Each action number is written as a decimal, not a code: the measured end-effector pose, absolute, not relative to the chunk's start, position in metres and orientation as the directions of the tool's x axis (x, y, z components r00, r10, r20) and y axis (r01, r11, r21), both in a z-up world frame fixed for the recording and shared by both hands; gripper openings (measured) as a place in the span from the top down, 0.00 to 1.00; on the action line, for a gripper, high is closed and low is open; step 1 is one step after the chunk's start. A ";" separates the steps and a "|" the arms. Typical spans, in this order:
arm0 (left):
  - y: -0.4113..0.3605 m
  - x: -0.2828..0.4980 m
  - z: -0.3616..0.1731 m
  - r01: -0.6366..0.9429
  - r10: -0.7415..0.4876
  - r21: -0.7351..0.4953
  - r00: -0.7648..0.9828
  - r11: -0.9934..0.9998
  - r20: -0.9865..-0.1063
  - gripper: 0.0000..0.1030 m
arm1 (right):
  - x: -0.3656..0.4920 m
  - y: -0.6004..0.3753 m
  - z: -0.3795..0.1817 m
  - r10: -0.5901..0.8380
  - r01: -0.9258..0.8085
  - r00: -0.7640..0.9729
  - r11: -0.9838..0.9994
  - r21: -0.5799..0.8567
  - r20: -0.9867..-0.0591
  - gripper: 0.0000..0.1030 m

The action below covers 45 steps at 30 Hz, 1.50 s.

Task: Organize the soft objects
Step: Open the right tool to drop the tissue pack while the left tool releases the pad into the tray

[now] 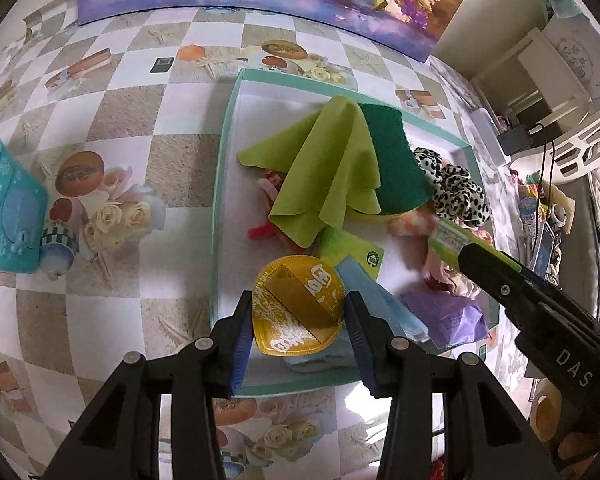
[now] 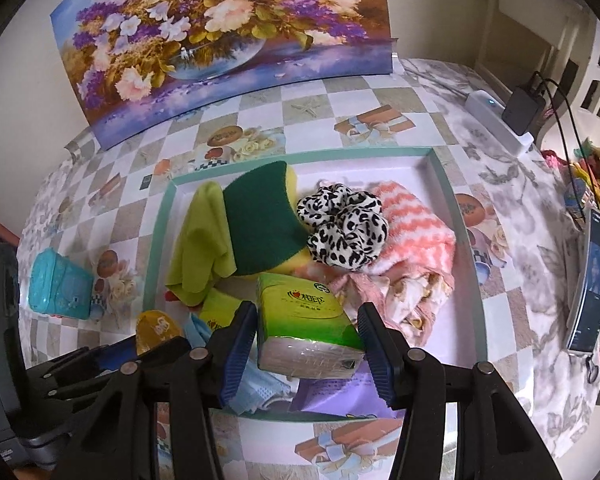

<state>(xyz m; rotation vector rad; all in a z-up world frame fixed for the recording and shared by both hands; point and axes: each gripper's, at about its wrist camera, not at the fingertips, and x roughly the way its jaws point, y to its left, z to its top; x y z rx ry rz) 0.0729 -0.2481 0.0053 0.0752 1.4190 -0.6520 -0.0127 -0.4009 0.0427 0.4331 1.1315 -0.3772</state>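
Observation:
A teal-rimmed white tray [image 1: 217, 184] [image 2: 440, 156] holds soft things: a lime cloth [image 1: 320, 172] [image 2: 200, 248], a green sponge [image 1: 396, 164] [image 2: 260, 224], a leopard scrunchie [image 1: 456, 188] [image 2: 344, 228], a pink striped cloth [image 2: 416, 232], a blue face mask [image 1: 380, 300] and a purple packet [image 1: 448, 316]. My left gripper [image 1: 298, 320] is shut on a yellow round pouch [image 1: 300, 304] over the tray's near edge. My right gripper [image 2: 310, 340] is shut on a green tissue pack [image 2: 304, 320] [image 1: 452, 240] above the tray.
A teal wipes pack [image 1: 8, 212] [image 2: 60, 288] lies on the checked tablecloth left of the tray. A flower painting [image 2: 220, 40] leans at the back. A white power strip [image 2: 500, 120] and a phone [image 2: 592, 280] sit to the right.

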 end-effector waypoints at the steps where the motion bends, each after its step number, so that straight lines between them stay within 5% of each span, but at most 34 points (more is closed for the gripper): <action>1: -0.249 0.074 0.004 0.461 -0.375 -0.329 0.010 0.825 -0.927 0.55 | -0.011 -0.401 0.041 -0.069 0.496 0.377 0.857 0.138 -0.924 0.46; 7: -0.251 0.074 0.001 0.460 -0.378 -0.336 0.001 0.822 -0.926 0.54 | -0.005 -0.397 0.030 -0.059 0.484 0.357 0.865 0.130 -0.932 0.46; 17: -0.249 0.071 0.007 0.456 -0.357 -0.326 -0.018 0.828 -0.934 0.35 | -0.009 -0.398 0.030 -0.045 0.498 0.361 0.854 0.152 -0.931 0.44; 34: -0.228 0.079 0.032 0.421 -0.348 -0.290 0.065 0.859 -0.935 0.33 | -0.011 -0.395 0.046 -0.061 0.486 0.383 0.862 0.145 -0.922 0.45; 37: -0.222 0.082 0.033 0.397 -0.334 -0.274 0.089 0.876 -0.938 0.27 | -0.011 -0.394 0.044 -0.062 0.485 0.377 0.863 0.140 -0.924 0.44; 45: -0.209 0.090 0.032 0.350 -0.278 -0.208 0.162 0.913 -0.947 0.10 | -0.009 -0.393 0.039 -0.083 0.484 0.347 0.869 0.102 -0.934 0.23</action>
